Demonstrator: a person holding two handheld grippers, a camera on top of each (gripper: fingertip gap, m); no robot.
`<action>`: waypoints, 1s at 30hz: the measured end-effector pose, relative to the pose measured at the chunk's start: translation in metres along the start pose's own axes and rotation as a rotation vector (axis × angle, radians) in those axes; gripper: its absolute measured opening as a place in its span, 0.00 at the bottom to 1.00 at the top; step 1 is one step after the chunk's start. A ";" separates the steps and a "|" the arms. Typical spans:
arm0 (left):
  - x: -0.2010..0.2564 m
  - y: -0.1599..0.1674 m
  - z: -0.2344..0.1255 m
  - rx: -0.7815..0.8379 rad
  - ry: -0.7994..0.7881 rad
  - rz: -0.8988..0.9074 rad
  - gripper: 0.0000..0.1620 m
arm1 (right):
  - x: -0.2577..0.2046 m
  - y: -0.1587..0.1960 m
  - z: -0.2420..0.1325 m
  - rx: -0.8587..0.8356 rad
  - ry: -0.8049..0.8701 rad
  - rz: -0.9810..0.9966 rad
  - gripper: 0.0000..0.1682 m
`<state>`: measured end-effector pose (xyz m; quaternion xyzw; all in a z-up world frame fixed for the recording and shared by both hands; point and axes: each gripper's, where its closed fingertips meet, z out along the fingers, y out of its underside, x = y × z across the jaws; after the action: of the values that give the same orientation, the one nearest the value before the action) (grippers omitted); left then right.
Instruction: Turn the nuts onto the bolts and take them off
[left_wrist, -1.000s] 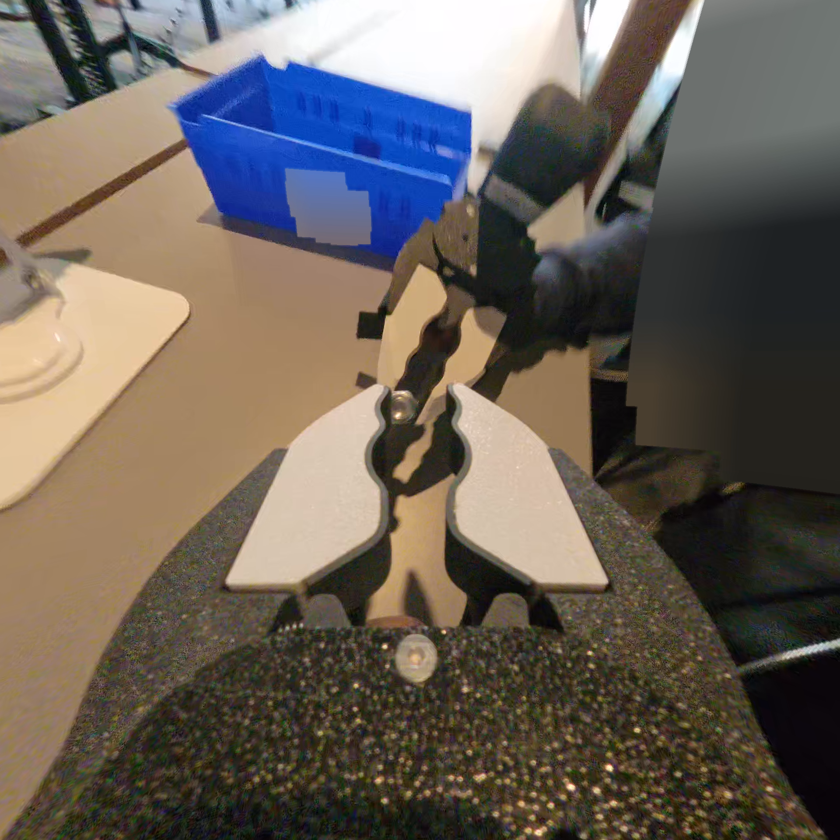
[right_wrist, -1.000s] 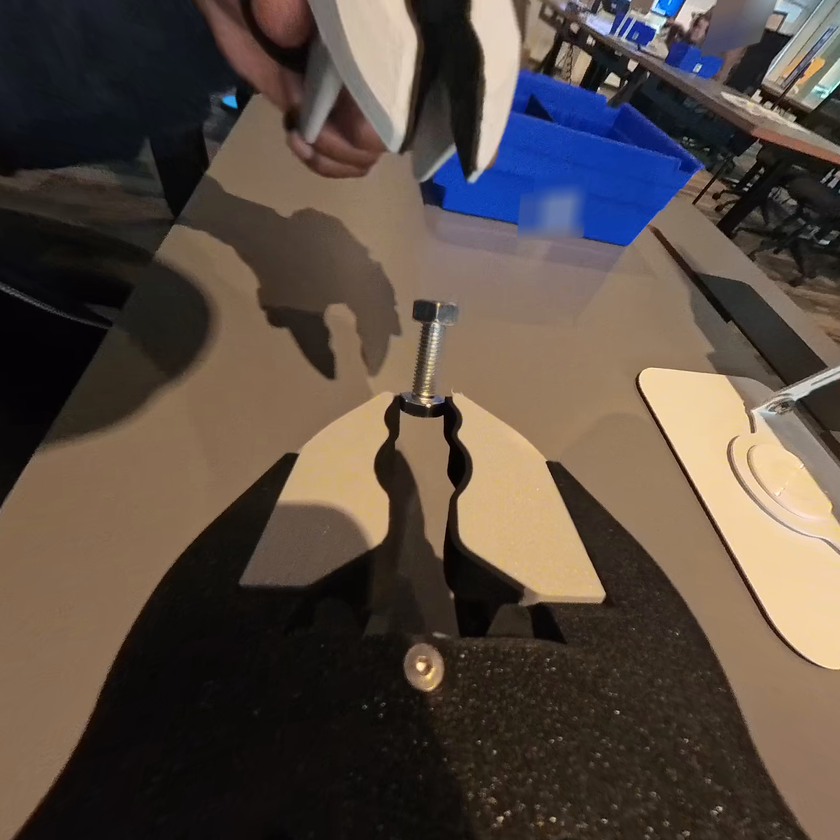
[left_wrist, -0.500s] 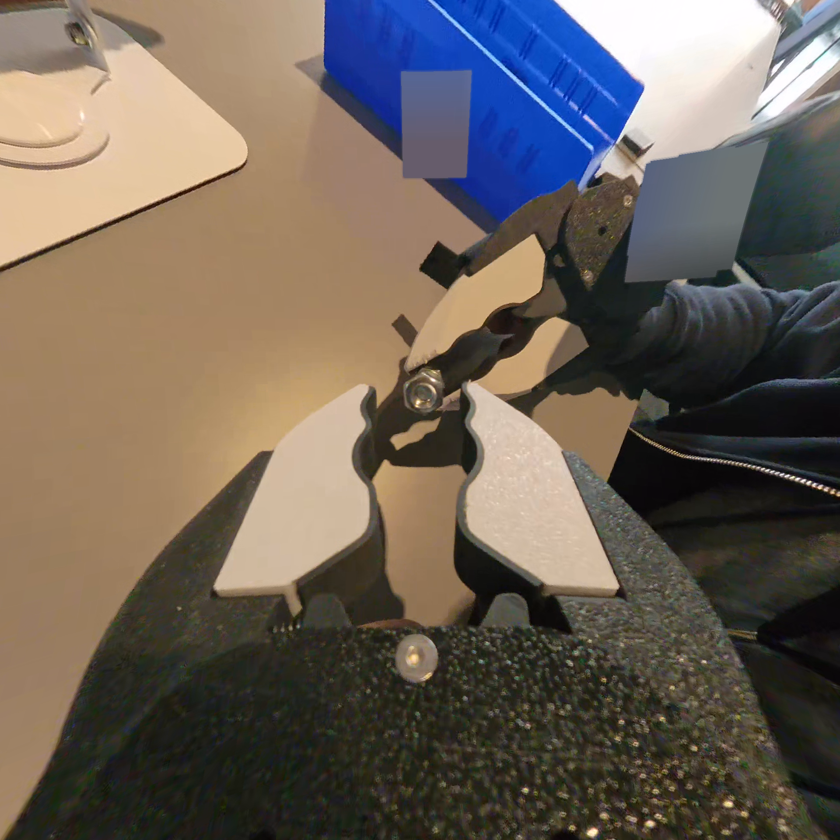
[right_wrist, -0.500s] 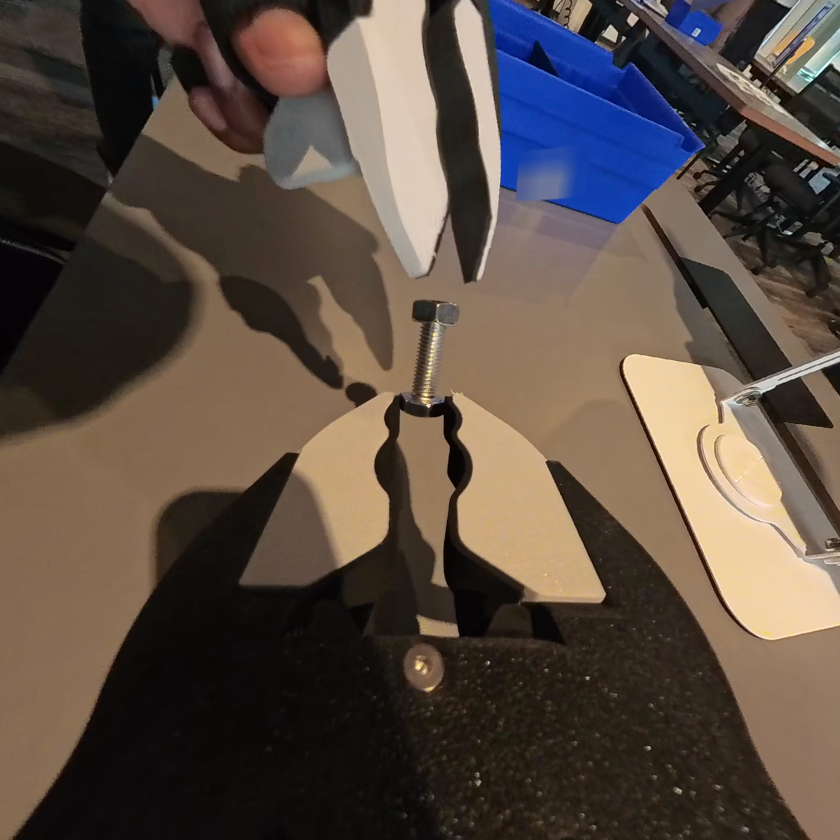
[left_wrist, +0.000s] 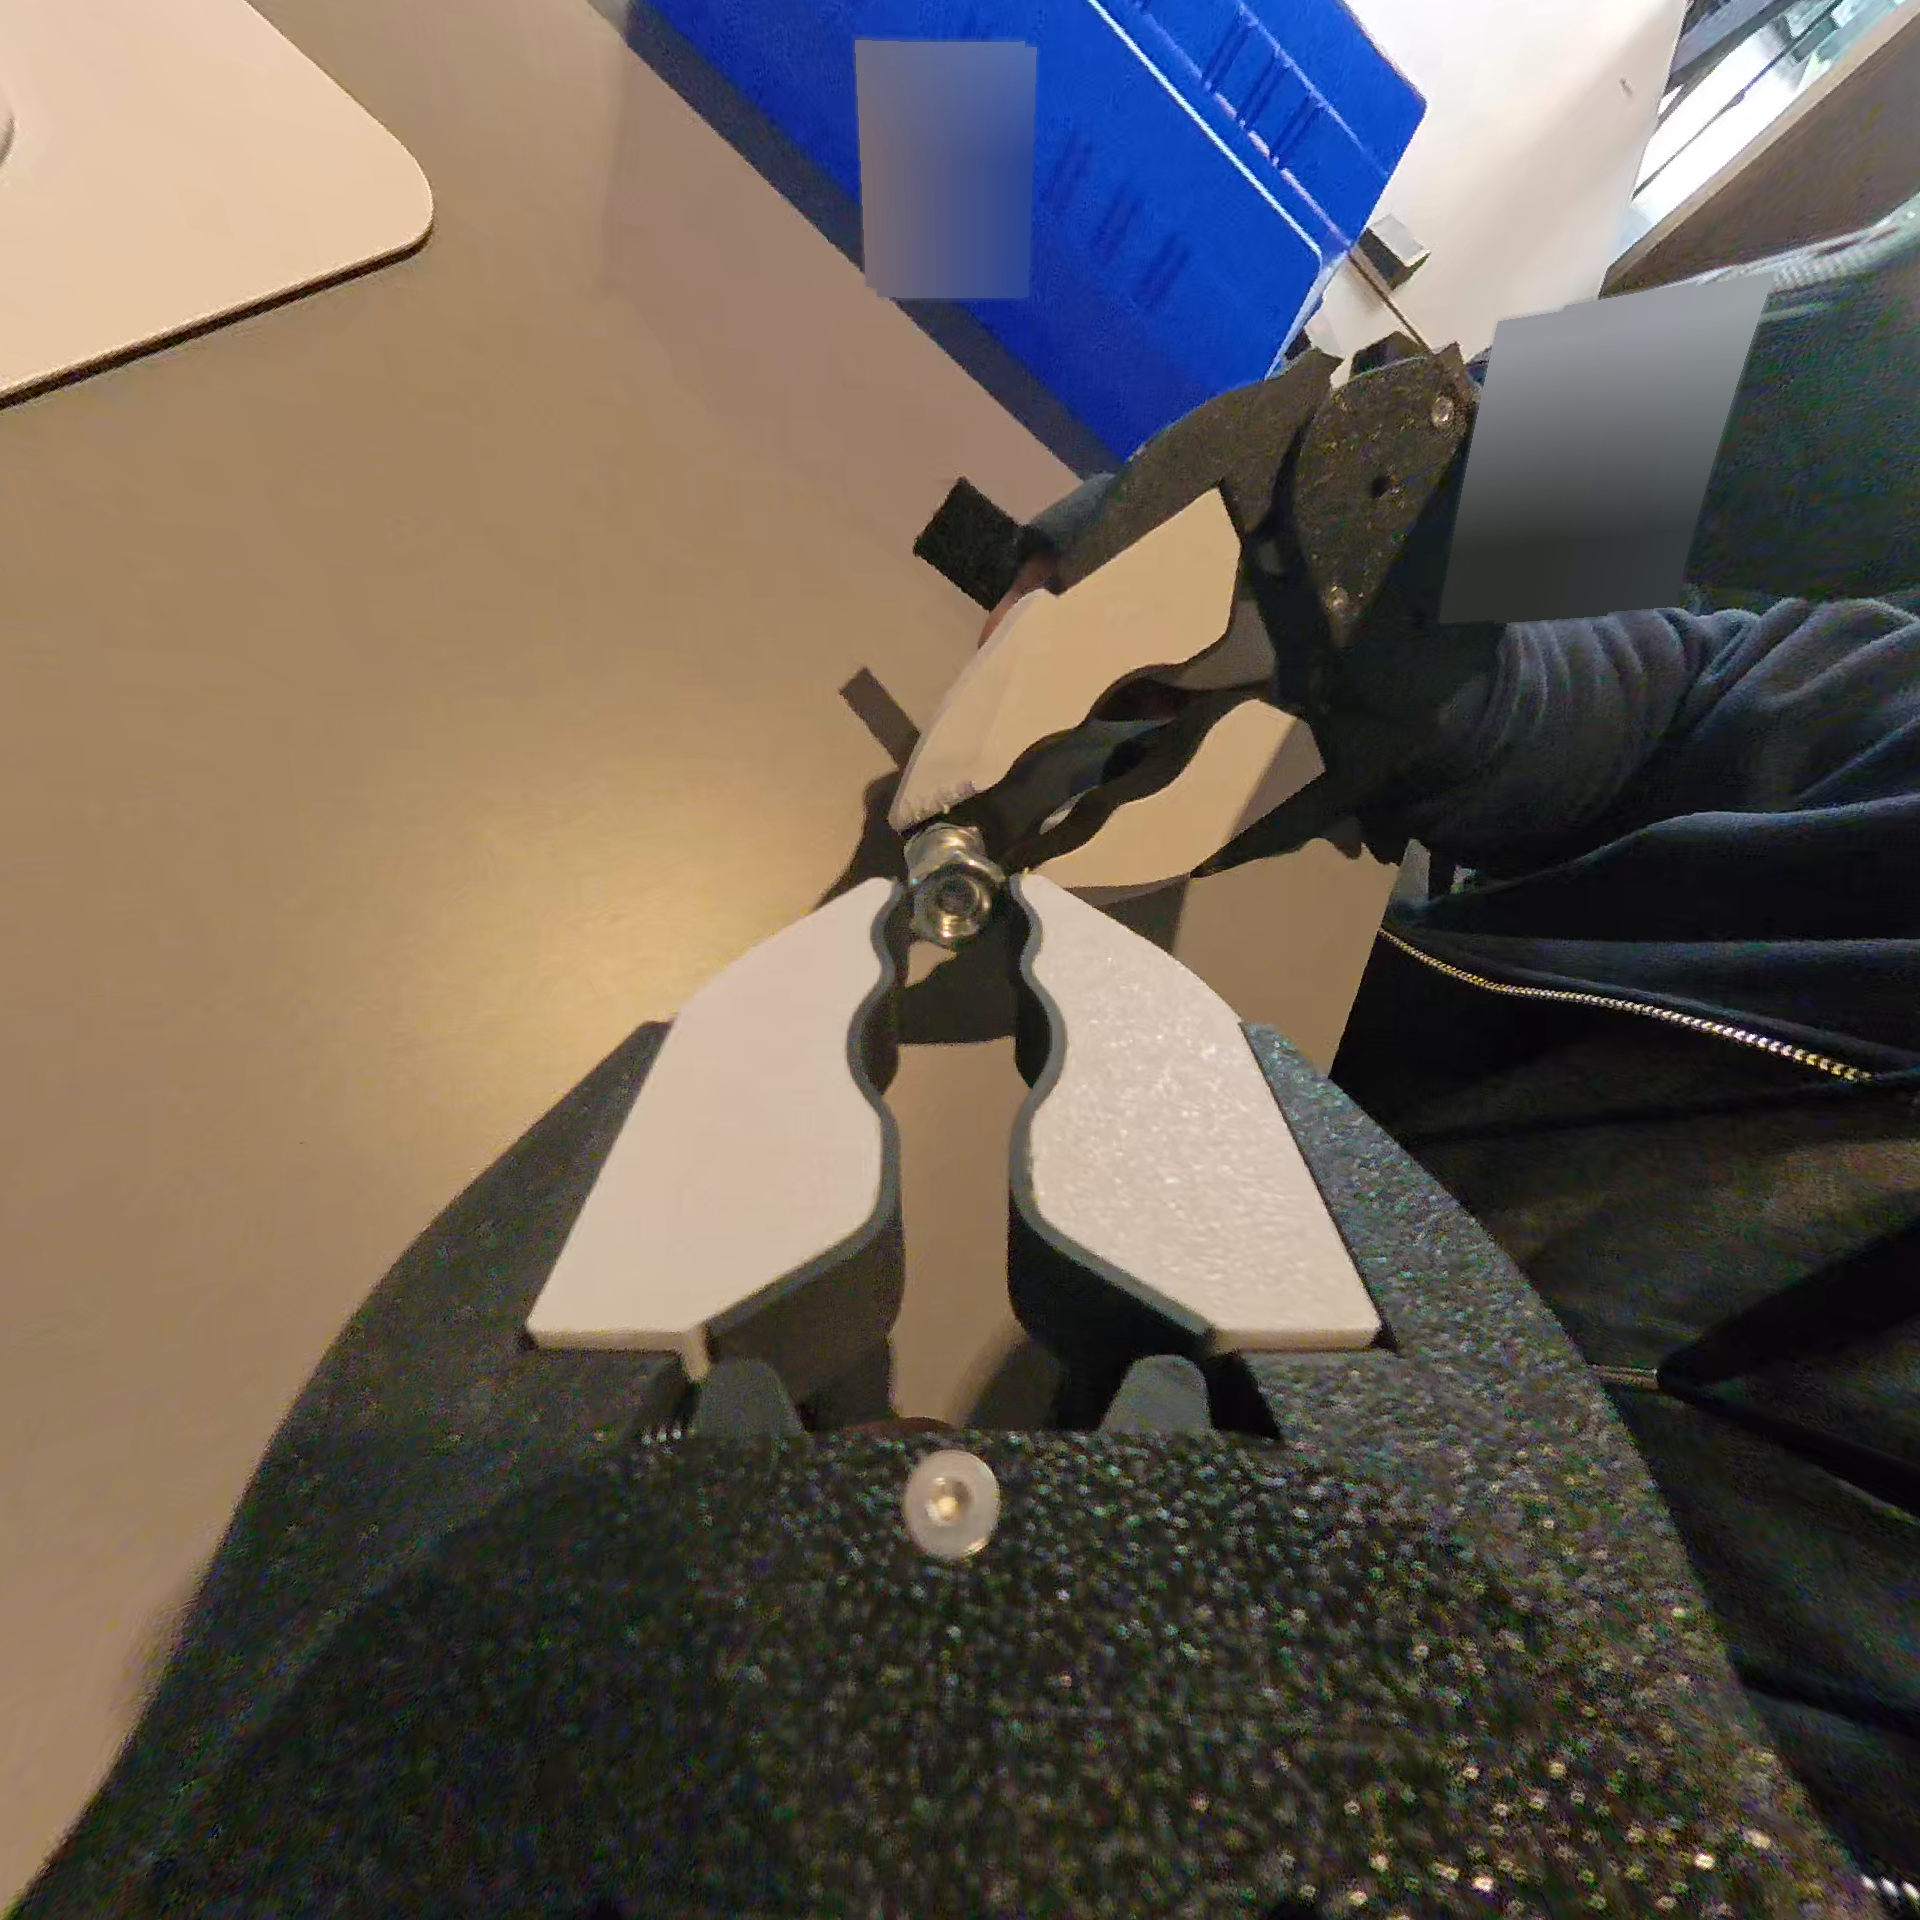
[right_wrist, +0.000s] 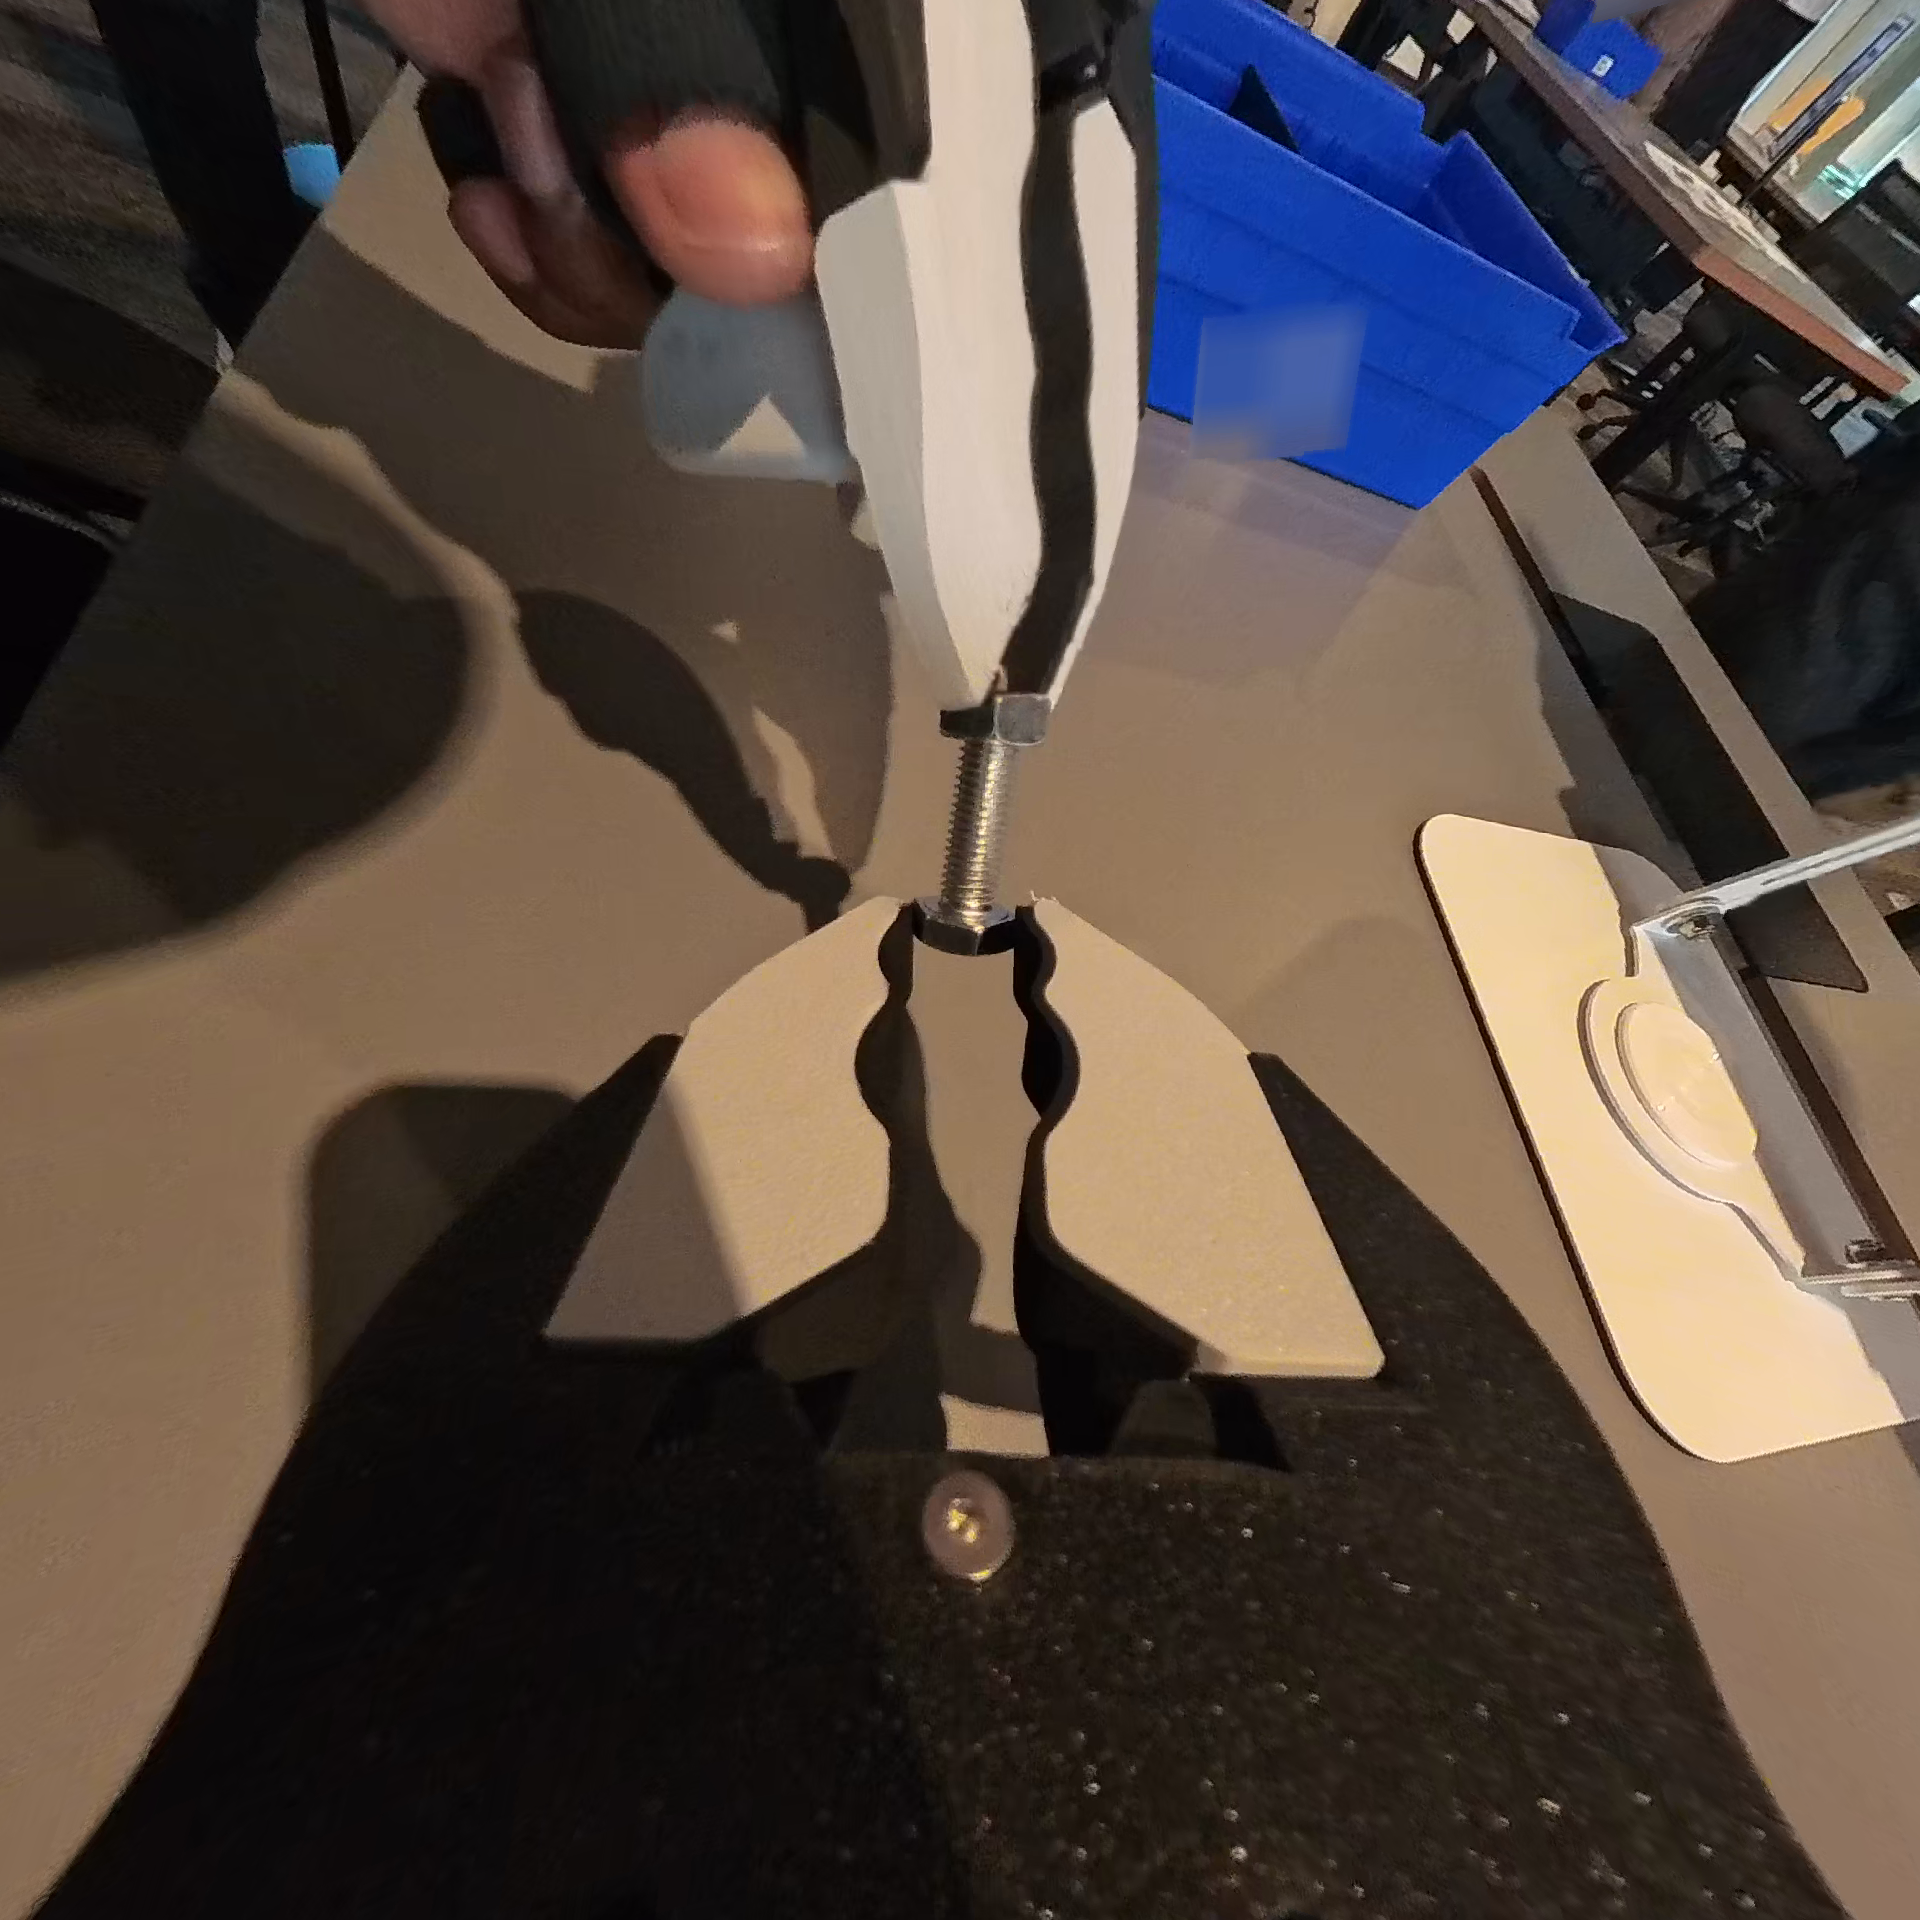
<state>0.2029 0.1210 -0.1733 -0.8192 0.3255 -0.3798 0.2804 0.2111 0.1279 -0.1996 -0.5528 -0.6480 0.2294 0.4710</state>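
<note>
The right gripper (right_wrist: 961, 925), speckled black with smooth pale wavy-edged fingers, pinches a steel hex nut (right_wrist: 958, 928) threaded on a bolt (right_wrist: 977, 821). The bolt's long axis runs toward 12 o'clock, hex head far. There the left gripper (right_wrist: 1013, 696) is clamped on the head. Below lies a matte tan table (right_wrist: 1299, 675); a white pad (right_wrist: 1538, 987) at 3 o'clock, a blue bin (right_wrist: 1351, 260) at 1 o'clock, desks beyond.

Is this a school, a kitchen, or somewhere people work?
Probably a workshop or lab-style workroom. A plain grey table carries a blue plastic parts bin, and more long tables with blue bins and office chairs stand behind. Someone is practising with a bolt and a nut here.
</note>
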 end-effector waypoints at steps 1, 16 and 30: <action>0.000 0.000 0.000 -0.004 -0.003 0.004 0.11 | 0.000 0.001 0.000 -0.005 0.003 -0.004 0.10; 0.006 0.005 0.000 -0.143 -0.109 0.487 0.11 | -0.006 -0.001 0.000 -0.013 -0.034 0.000 0.10; 0.005 0.008 -0.004 -0.259 -0.077 1.096 0.12 | -0.009 -0.004 0.000 0.008 -0.058 0.002 0.10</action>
<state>0.1991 0.1113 -0.1746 -0.5713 0.7370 -0.1056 0.3454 0.2087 0.1183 -0.1999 -0.5446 -0.6600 0.2482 0.4541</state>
